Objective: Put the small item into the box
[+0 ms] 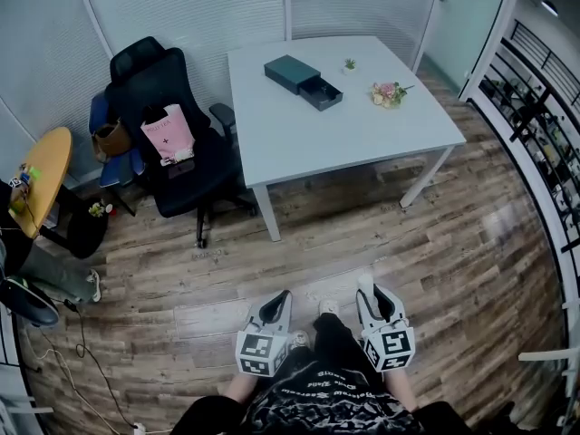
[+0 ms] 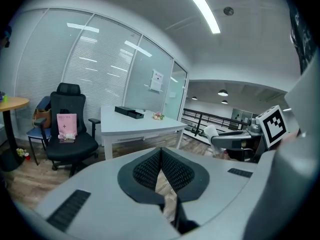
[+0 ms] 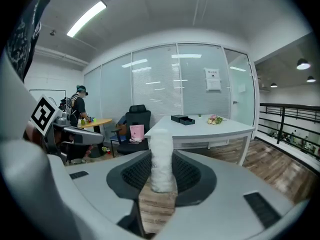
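A dark box (image 1: 304,80) with its drawer pulled open sits on the white table (image 1: 362,134) far ahead of me; it also shows in the left gripper view (image 2: 129,112) and the right gripper view (image 3: 182,119). My right gripper (image 1: 367,288) is shut on a small white fuzzy item (image 3: 161,159), which stands upright between the pads and sticks out past them. That item is also seen from the left gripper view (image 2: 210,132). My left gripper (image 1: 278,295) has its pads (image 2: 150,169) pressed together with nothing between them. Both grippers hang low over the wooden floor, well short of the table.
A black office chair (image 1: 172,143) with a pink bag (image 1: 168,134) stands left of the table. A small flower bunch (image 1: 388,93) and a tiny plant (image 1: 350,63) lie near the box. A round yellow table (image 1: 41,175) is at far left, a railing (image 1: 544,125) at right.
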A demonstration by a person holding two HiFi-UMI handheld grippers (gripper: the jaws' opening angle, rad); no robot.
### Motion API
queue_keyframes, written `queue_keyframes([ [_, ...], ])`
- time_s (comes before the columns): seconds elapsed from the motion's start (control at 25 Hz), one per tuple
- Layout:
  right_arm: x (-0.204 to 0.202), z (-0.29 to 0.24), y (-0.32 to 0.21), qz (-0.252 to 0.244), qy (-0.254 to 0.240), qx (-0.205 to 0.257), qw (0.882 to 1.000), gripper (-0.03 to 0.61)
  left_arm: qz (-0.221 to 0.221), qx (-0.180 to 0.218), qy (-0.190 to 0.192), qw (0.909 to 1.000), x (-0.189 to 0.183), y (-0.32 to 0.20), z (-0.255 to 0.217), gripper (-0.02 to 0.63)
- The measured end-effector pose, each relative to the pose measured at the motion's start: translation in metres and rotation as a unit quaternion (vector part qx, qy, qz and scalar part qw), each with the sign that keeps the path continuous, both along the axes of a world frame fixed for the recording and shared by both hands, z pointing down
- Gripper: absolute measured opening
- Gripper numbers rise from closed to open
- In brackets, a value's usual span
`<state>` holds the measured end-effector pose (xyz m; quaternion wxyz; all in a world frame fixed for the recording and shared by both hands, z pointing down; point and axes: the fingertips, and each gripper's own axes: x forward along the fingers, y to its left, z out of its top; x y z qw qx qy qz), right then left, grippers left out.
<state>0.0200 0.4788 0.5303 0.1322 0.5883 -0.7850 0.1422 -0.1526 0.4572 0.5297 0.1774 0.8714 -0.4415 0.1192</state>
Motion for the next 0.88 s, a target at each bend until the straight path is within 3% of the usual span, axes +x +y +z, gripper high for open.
queue_keyframes([
  [0.32,0.002,0.008,-0.057,-0.019,-0.014,-0.006,1.0,0.137,-0.014,-0.007,-0.012,0.9998,0.002,-0.038,0.008,0.02],
  [0.56,0.008,0.008,-0.13,-0.069,-0.002,-0.003,0.998,0.137,-0.062,-0.019,-0.012,0.9979,0.008,-0.097,0.004,0.02],
  [0.76,0.013,-0.004,-0.196,-0.099,-0.034,0.009,0.994,0.137,-0.094,-0.02,-0.019,0.9952,0.019,-0.142,-0.002,0.02],
  [0.88,0.016,-0.004,-0.225,-0.134,-0.013,0.012,0.991,0.137,-0.109,-0.021,-0.018,0.9936,0.032,-0.164,0.0,0.02],
])
